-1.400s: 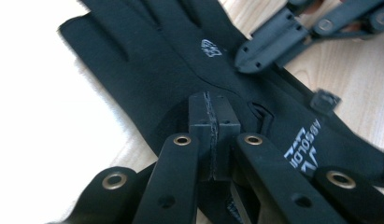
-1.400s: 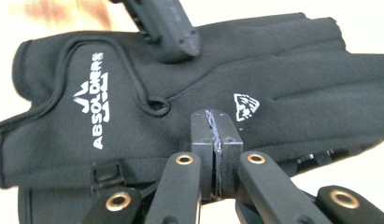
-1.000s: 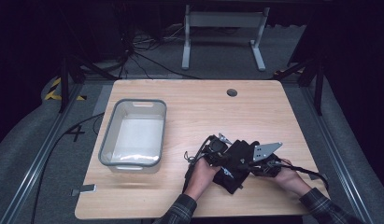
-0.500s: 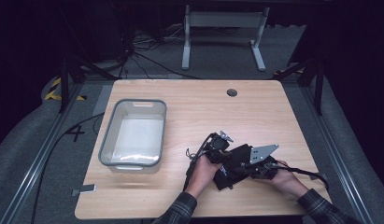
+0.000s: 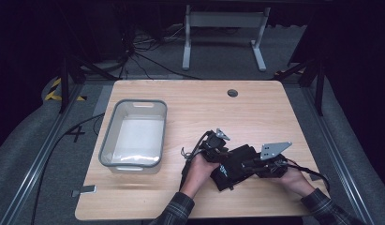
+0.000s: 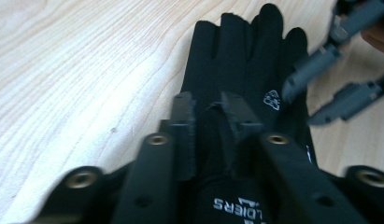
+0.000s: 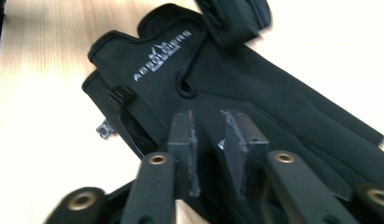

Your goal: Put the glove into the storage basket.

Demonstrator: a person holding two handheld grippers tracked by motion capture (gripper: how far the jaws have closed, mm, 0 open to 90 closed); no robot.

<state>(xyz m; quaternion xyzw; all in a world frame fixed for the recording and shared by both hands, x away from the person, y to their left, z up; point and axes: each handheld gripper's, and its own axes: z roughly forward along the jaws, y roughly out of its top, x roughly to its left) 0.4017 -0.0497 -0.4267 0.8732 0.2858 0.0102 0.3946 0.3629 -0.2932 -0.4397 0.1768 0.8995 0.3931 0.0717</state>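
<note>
Both claws [image 5: 213, 149] [image 5: 248, 164] and black glove [image 5: 232, 164] nearer the person, each claw narrowly parted around fabric.

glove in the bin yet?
No, the black glove lies on the wooden table between both grippers, well right of the grey bin.

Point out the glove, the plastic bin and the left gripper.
black glove [image 6: 236, 70], left gripper view, on the back of the glove below its fingers.
grey plastic bin [image 5: 106, 140], high view, on its left wall.
left gripper [image 6: 209, 109], left gripper view, midway between its fingertips.
</note>
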